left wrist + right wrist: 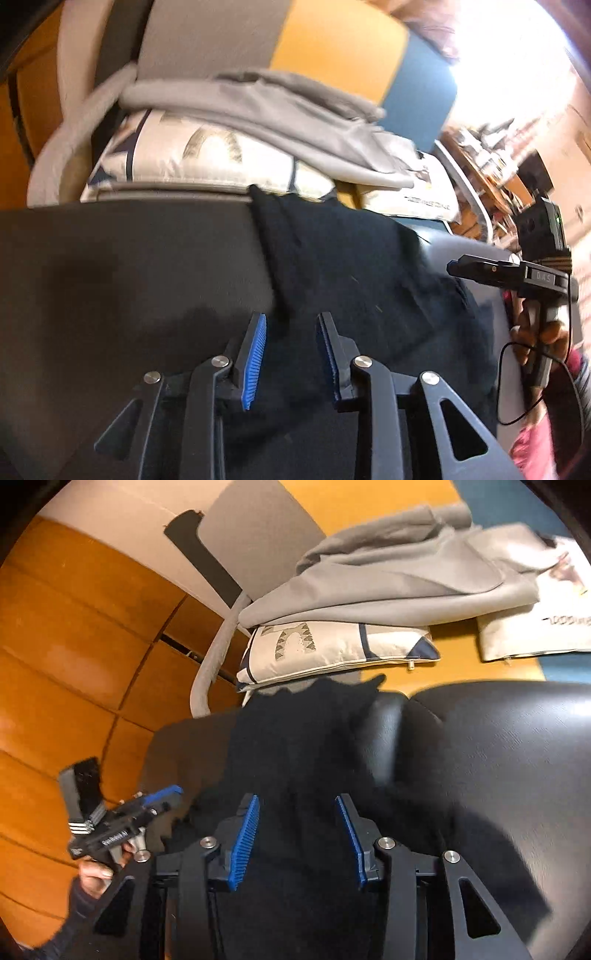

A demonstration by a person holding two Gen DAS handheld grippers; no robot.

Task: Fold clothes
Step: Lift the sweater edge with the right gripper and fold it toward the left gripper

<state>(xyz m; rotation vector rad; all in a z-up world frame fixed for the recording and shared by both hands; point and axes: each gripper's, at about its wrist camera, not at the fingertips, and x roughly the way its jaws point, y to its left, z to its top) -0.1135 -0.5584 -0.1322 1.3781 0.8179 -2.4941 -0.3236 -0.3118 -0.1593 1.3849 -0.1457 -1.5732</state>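
A black garment (351, 266) lies spread over a black leather seat (129, 266), reaching to its far edge. My left gripper (291, 317) hangs just above the garment's left edge, its blue pads apart with nothing pinched between them. In the right wrist view the same black garment (295, 738) runs up the middle. My right gripper (297, 798) is over it, open, with only cloth below the gap. Each gripper shows in the other's view: the right gripper (465, 266) at the seat's right side, the left gripper (166, 795) at the left side.
A grey garment (388, 583) is heaped on a patterned cream cushion (332, 646) behind the seat, on a yellow and blue surface. A second cream cushion (535, 635) lies to the right. Orange wooden panels (74, 627) stand at the left. A hand (96, 871) holds the left gripper.
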